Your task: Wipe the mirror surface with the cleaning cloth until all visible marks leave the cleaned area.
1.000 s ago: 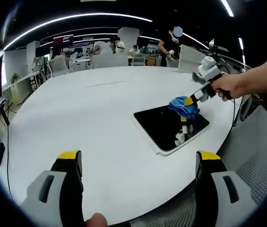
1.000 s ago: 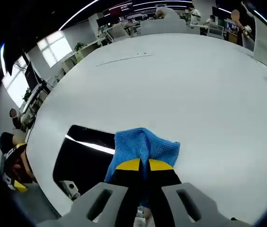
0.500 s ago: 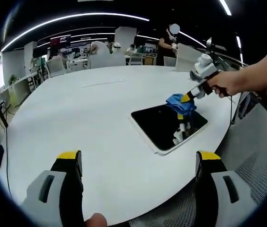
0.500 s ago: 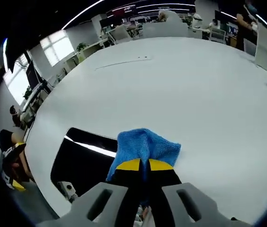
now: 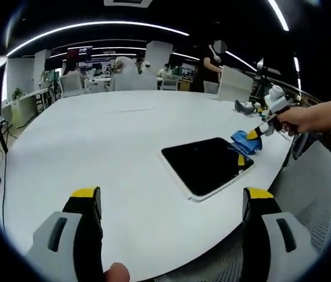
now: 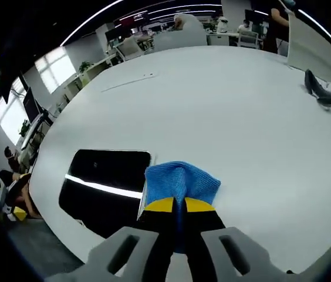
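Right gripper (image 6: 179, 204) jaws clamped on blue cloth (image 6: 180, 179) beside mirror (image 6: 104, 182); left gripper (image 5: 171, 202) jaws spread wide.

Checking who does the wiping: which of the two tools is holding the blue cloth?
The right tool, shut on the blue cloth at the mirror's edge; the left tool is open, holding nothing.

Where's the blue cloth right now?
The blue cloth is pinched in the right gripper, sitting at the mirror's edge on the white table; in the left gripper view it's at the mirror's far right corner.
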`<action>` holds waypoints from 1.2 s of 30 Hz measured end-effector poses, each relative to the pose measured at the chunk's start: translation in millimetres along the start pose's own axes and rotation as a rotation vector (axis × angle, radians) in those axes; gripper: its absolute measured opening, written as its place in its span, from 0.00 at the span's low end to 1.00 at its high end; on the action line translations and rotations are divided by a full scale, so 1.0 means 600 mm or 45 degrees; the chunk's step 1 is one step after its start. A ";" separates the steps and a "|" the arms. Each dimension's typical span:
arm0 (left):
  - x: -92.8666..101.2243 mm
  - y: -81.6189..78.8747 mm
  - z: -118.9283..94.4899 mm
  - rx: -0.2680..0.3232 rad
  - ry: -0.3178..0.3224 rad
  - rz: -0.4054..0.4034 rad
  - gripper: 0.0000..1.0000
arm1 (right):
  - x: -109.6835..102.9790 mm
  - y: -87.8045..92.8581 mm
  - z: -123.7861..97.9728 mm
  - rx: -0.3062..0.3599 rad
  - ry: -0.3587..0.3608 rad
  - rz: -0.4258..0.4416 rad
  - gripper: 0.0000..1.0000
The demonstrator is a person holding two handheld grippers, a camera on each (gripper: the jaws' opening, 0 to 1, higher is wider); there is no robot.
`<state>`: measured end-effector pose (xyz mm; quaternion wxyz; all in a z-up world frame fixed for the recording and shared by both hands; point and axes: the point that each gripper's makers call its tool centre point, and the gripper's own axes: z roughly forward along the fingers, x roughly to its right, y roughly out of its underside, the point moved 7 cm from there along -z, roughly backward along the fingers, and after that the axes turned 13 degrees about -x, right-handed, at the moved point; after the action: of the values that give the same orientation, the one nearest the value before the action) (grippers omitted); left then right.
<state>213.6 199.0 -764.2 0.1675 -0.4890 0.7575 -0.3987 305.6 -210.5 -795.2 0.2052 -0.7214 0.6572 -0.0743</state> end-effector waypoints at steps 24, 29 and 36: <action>-0.004 0.008 -0.003 -0.016 -0.033 -0.051 0.99 | -0.006 0.011 0.037 -0.070 0.029 -0.154 0.00; -0.003 0.007 -0.003 -0.019 -0.030 -0.043 0.99 | -0.002 0.014 0.033 -0.044 -0.008 -0.125 0.01; -0.003 0.007 -0.003 -0.013 -0.026 -0.049 0.99 | -0.003 0.016 0.001 0.048 -0.059 -0.143 0.22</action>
<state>210.9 202.3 -766.3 0.1650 -0.5084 0.7481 -0.3932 296.7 -209.1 -799.1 0.2296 -0.7548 0.6091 -0.0814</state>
